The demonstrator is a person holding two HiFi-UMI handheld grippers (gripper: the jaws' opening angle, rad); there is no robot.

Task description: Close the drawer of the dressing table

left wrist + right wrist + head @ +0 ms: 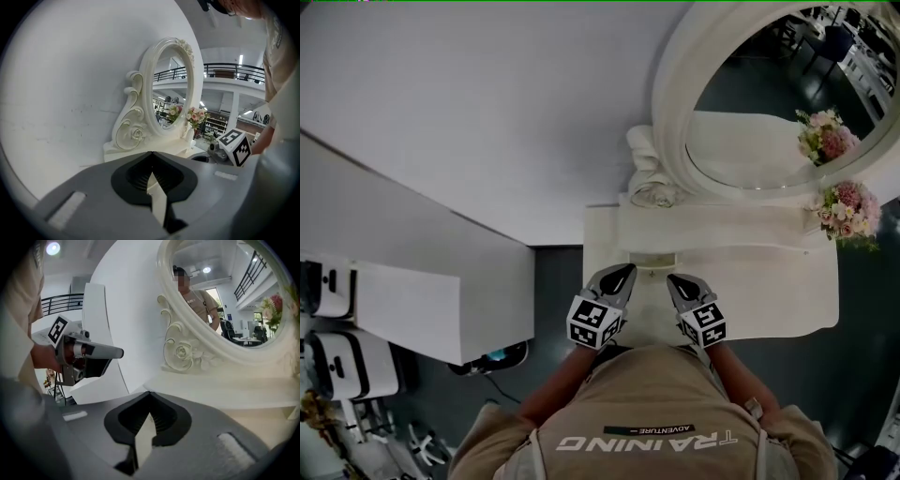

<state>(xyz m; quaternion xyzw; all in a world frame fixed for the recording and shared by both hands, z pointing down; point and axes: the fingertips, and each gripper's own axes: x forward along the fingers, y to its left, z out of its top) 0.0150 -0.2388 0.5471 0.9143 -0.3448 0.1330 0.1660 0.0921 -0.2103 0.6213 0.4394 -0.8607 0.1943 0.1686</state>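
Observation:
The white dressing table (769, 291) stands against the wall with an oval mirror (769, 94) on a raised shelf. A shallow, slightly darker patch (649, 257) shows at the shelf's front; I cannot tell whether it is the drawer. My left gripper (628, 269) and right gripper (673, 278) hover side by side over the table's front left part, both shut and holding nothing. The left gripper view shows its jaws (151, 152) meeting at the tip, aimed at the mirror's carved base (133, 133). The right gripper's jaws (150, 392) also meet, facing the shelf (225, 385).
A pink flower bunch (848, 211) stands at the shelf's right end, close to the mirror. A white block or counter (422, 309) sits left of the table across a dark floor gap. White machines (352, 366) are at the far left. The person's torso fills the bottom.

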